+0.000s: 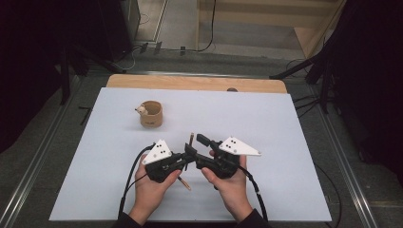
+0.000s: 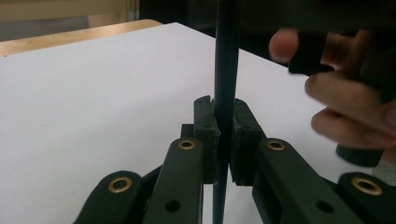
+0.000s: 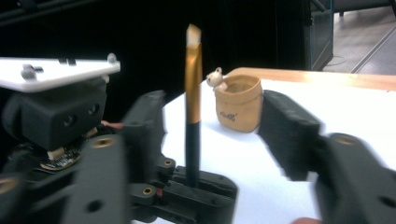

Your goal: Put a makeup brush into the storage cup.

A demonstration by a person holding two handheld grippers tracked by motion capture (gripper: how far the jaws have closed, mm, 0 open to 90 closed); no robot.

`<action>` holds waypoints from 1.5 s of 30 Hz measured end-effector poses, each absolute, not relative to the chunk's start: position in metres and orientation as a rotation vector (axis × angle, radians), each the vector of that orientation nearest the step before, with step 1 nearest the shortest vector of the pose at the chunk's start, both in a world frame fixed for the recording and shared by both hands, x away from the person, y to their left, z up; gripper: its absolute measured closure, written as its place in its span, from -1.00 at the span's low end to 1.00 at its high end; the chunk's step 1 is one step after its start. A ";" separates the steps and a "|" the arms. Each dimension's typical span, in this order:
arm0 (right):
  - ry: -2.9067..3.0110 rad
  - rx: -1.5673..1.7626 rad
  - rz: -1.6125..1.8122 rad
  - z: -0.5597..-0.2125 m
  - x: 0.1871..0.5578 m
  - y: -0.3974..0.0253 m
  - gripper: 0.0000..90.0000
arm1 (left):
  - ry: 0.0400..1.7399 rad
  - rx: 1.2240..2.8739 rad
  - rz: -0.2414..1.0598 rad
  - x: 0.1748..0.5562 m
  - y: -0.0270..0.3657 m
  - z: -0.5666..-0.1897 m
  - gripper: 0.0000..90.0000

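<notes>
**Brush clamped in the left gripper, right gripper open around it**

The tan holder point(image 3: 237, 103) carries a small dark printed mark low on its front, too blurred to read in the right gripper view. No other writing can be made out.

The brush point(image 1: 189, 156) sits between the two grippers, near the middle of the white table point(image 1: 285, 123). In the high view its long axis runs roughly from 12 o'clock to 6 o'clock: the bristle tip with the metal band points to 12, away from the person, and the pale wooden end pokes out toward 5 o'clock below the left hand point(image 1: 151, 183). In the right gripper view the brush point(image 3: 192, 107) stands upright, pale tip on top, gold band beneath it, dark handle below.

The left gripper point(image 2: 225, 135) has its jaws closed tight on the dark handle point(image 2: 226, 70), pads pressing from both sides. The right gripper point(image 3: 212, 126) has its jaws spread wide apart, the brush standing between them without touching either.

The holder point(image 1: 151, 114), with a small bear figure point(image 1: 141, 109) on its rim, stands at about 11 o'clock from the grippers, well apart. The right hand point(image 1: 230, 183) holds its gripper just beside the left one.
</notes>
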State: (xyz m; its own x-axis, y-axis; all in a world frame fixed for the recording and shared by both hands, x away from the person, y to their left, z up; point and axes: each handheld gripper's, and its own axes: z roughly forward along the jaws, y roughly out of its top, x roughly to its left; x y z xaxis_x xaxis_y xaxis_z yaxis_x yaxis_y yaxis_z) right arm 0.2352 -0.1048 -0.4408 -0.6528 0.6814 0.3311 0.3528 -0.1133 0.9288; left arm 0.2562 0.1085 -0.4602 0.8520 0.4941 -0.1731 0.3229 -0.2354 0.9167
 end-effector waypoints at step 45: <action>1.788 1.105 1.486 -0.451 0.226 -0.246 -1.00 | 0.706 1.760 0.255 0.274 0.148 -0.454 0.87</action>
